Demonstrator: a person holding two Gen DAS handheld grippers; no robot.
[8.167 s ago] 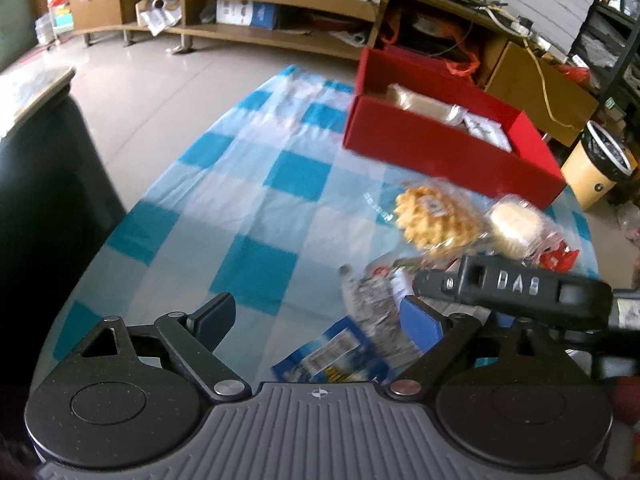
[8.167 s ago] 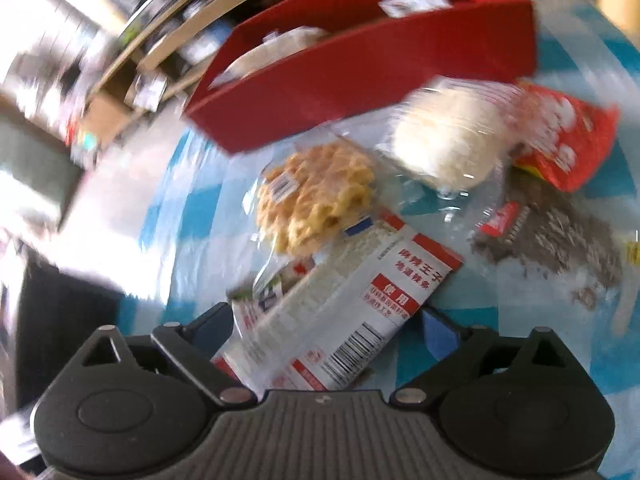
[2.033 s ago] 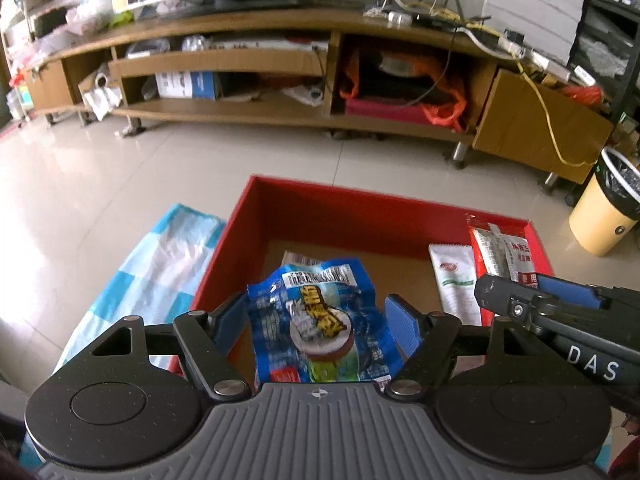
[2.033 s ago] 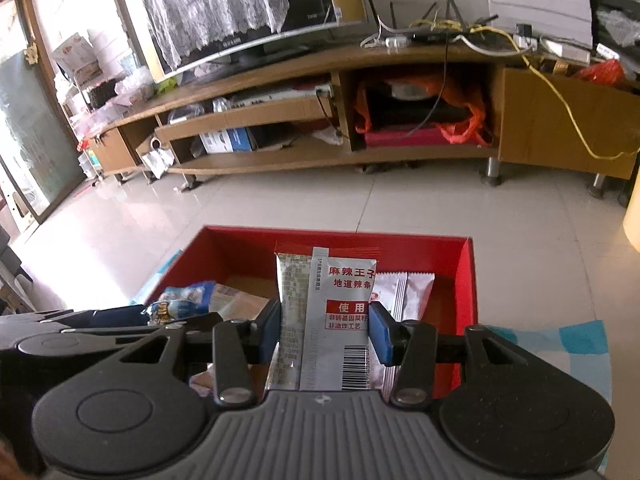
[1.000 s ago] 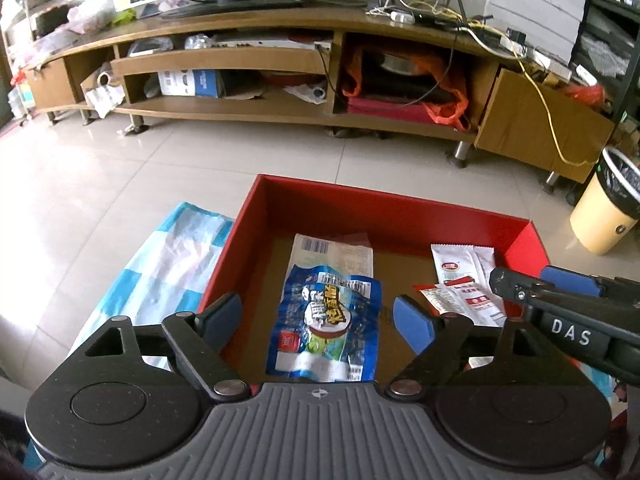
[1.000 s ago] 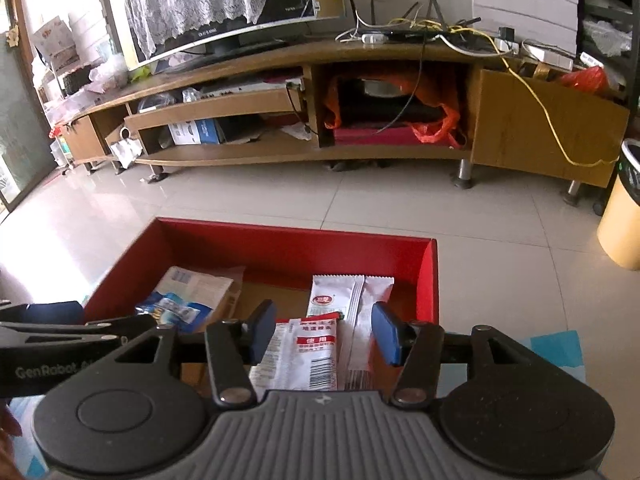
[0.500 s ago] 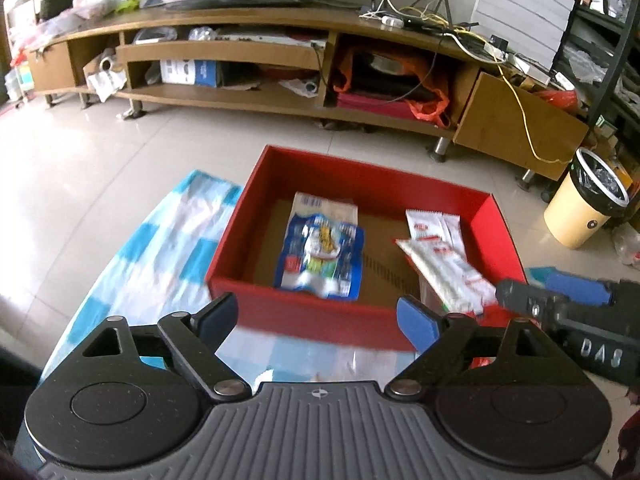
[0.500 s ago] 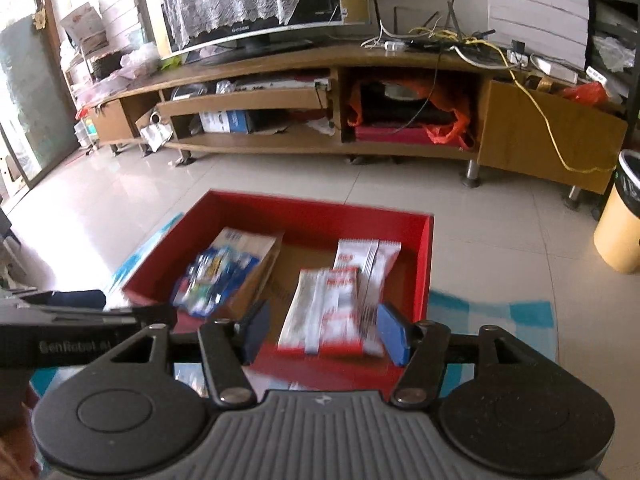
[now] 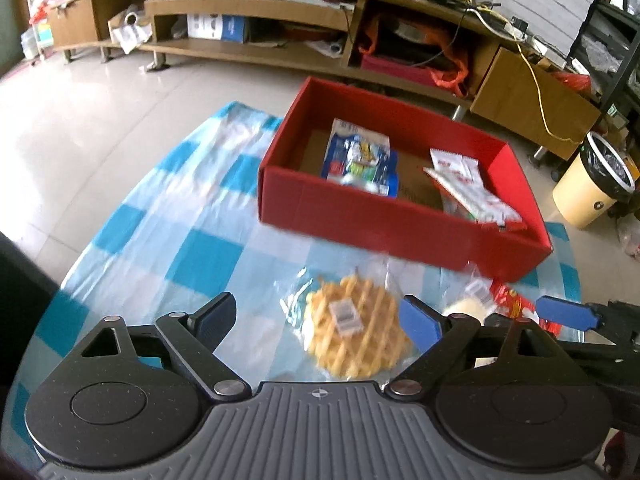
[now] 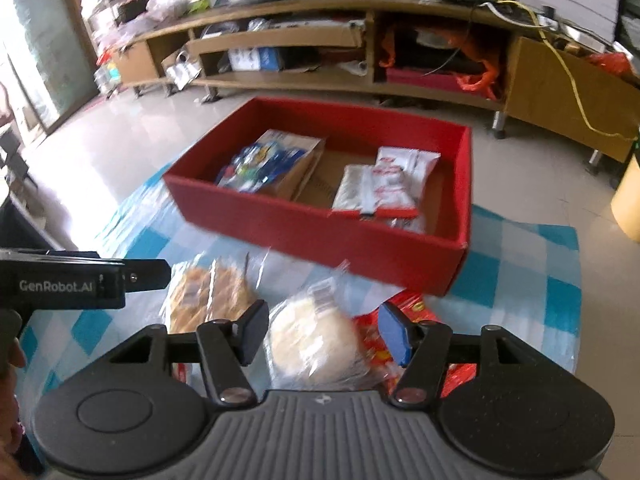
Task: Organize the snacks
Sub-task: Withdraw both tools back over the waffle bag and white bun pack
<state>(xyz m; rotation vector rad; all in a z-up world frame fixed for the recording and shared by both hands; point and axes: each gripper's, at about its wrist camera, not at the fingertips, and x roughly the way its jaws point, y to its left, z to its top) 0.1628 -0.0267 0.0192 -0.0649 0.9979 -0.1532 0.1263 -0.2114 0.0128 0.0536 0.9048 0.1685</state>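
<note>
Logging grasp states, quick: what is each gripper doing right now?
Left gripper: open, empty, above the waffle pack.
Right gripper: open, empty, above the round bun pack.

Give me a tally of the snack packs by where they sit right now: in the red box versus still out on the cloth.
In the red box: 4 (blue packet on a tan pack; two red-and-white sachets)
On the checked cloth: 3 (waffle, round bun, red packet)
Total: 7
</note>
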